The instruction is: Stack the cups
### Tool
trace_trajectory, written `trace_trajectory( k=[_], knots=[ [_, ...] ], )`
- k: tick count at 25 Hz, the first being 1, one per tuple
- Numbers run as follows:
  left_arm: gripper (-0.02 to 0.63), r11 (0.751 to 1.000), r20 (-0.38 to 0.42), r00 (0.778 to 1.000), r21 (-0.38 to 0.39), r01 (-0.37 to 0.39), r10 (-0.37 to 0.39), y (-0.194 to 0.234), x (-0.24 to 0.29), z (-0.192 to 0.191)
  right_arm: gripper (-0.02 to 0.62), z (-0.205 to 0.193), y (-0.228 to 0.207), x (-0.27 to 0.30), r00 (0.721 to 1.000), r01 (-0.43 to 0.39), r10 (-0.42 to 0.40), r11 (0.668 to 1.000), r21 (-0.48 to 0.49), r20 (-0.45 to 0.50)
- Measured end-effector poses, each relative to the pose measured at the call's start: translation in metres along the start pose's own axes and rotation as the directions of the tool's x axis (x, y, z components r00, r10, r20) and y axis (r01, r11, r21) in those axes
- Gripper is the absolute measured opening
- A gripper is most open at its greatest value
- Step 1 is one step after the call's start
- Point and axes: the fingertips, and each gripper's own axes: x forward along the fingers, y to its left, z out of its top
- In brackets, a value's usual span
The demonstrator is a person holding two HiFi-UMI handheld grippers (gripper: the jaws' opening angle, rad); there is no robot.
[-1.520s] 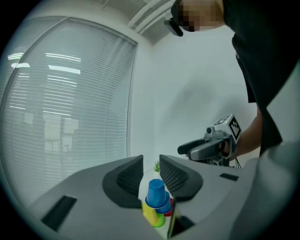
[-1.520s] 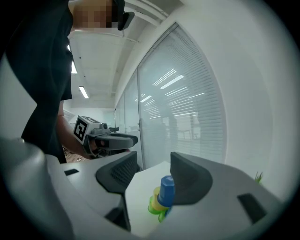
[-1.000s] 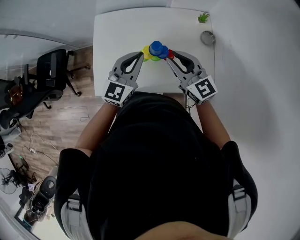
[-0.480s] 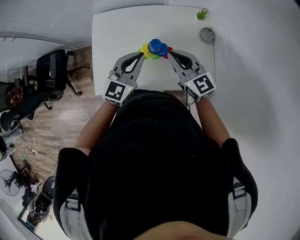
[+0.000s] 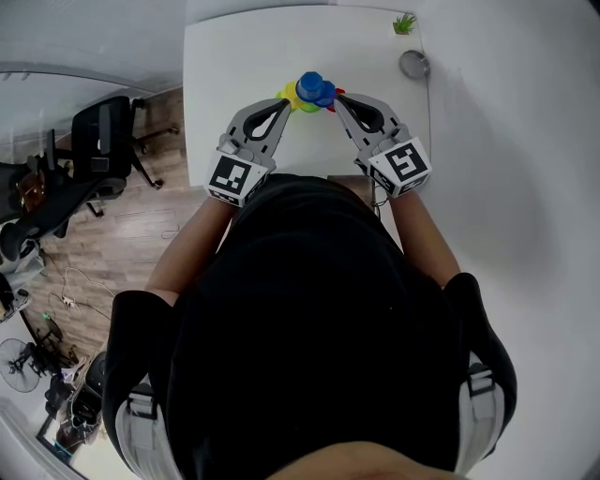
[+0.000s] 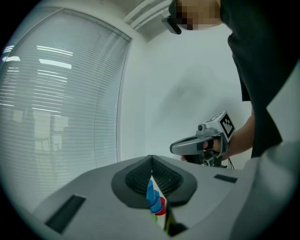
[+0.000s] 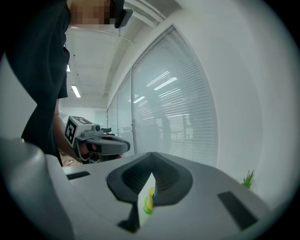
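A tight cluster of small cups stands near the middle of the white table [image 5: 239,66]. Blue cups [image 5: 311,88] sit on top, with yellow [image 5: 288,96] on the left, green [image 5: 307,106] at the front and red [image 5: 337,94] on the right. My left gripper [image 5: 284,105] is shut, its tip against the yellow side. My right gripper [image 5: 336,100] is shut beside the red cup. I cannot tell whether either pinches a rim. Past the shut left jaws [image 6: 152,164] I see blue [image 6: 151,199] and red [image 6: 161,206]. Past the right jaws [image 7: 152,163] yellow and green [image 7: 149,201] show.
A small green plant [image 5: 404,23] and a round metal object [image 5: 413,64] sit at the table's far right corner. An office chair [image 5: 108,150] stands on the wooden floor to the left. The person's body covers the near table edge.
The right gripper's tip has drawn in against the cluster, and less of the red cup shows. Both grippers and the cups sit slightly higher in the head view.
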Motion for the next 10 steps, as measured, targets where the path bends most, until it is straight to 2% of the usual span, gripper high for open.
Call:
trace_trajectory(
  k=[10],
  knots=[
    [0.011,1.0,0.005,1.0,0.004,-0.01,0.01,0.0014,0.0018,-0.0014,0.004,0.0037,-0.0001,0.0002,1.0,-0.009,0.009,1.0,-0.021,-0.004]
  ],
)
